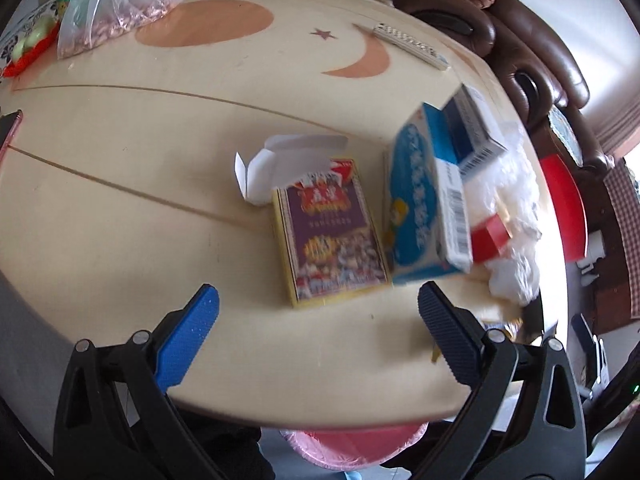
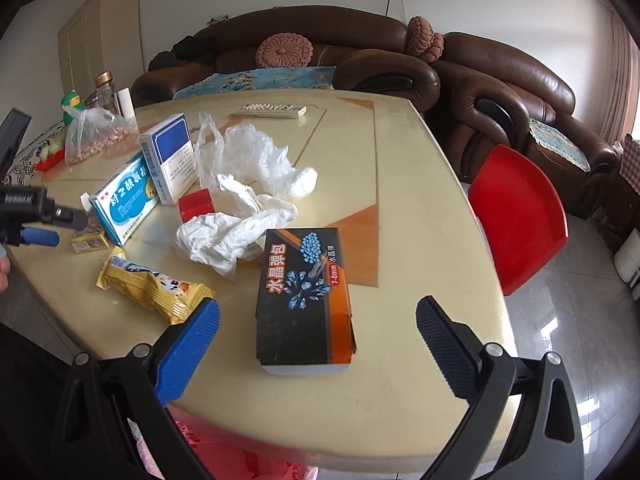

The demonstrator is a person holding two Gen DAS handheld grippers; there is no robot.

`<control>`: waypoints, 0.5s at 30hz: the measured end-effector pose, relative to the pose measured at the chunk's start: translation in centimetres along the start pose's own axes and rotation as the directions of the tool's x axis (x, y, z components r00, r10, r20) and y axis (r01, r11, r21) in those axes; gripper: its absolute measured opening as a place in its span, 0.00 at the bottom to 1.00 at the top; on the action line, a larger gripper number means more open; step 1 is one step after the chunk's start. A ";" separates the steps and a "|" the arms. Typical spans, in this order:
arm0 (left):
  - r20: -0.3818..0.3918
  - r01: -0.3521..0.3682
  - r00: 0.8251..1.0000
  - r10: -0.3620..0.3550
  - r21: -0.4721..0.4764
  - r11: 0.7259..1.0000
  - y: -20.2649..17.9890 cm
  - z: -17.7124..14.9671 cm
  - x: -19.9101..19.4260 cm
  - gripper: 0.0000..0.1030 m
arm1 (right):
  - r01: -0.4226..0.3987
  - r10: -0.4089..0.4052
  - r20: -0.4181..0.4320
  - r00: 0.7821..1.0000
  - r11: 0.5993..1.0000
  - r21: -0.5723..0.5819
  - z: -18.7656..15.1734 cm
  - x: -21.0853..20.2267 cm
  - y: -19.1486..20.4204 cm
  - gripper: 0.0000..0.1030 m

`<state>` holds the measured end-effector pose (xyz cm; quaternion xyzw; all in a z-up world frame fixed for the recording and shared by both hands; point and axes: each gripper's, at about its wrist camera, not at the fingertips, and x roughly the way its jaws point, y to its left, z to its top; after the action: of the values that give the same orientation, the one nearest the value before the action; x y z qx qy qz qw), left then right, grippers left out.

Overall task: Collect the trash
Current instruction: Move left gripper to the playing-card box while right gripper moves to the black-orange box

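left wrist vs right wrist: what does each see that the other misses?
Left wrist only: the open left tool over the purple and yellow box with its white flap open.

Right wrist only: the open right tool near the black box, a yellow snack wrapper and a red chair.

Both: the light blue box, the blue and white box, crumpled white plastic, the bag of nuts, the remote and the table.

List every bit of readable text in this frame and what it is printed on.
"水晶弹包" on the black box.
"7-8mm 水晶弹" on the same box's red stripe.
Light blue medicine box: large characters only partly legible.
White-and-blue box, purple-and-yellow box, yellow snack wrapper: too small or blurred.
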<state>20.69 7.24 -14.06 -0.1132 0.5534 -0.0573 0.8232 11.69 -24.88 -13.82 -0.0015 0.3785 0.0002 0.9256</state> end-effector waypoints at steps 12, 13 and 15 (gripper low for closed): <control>-0.008 -0.028 1.000 0.027 -0.135 0.990 1.1 3.1 2.3 0.95 | -0.014 0.014 -0.038 0.999 1.000 0.002 -0.5 2.6 -0.2 0.93; -0.013 -0.043 0.999 0.042 -0.128 0.991 1.0 3.4 2.5 0.95 | -0.015 0.016 -0.038 0.999 1.000 0.005 -0.5 2.7 -0.3 0.93; -0.026 -0.080 0.997 0.077 -0.116 0.990 0.7 3.7 2.9 0.95 | -0.016 0.017 -0.037 0.999 1.000 0.013 -0.5 2.9 -0.3 0.93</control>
<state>25.15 7.69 -15.50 -0.1387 0.5687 0.0066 0.8107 13.41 -25.21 -16.24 0.0075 0.3958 0.0055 0.9183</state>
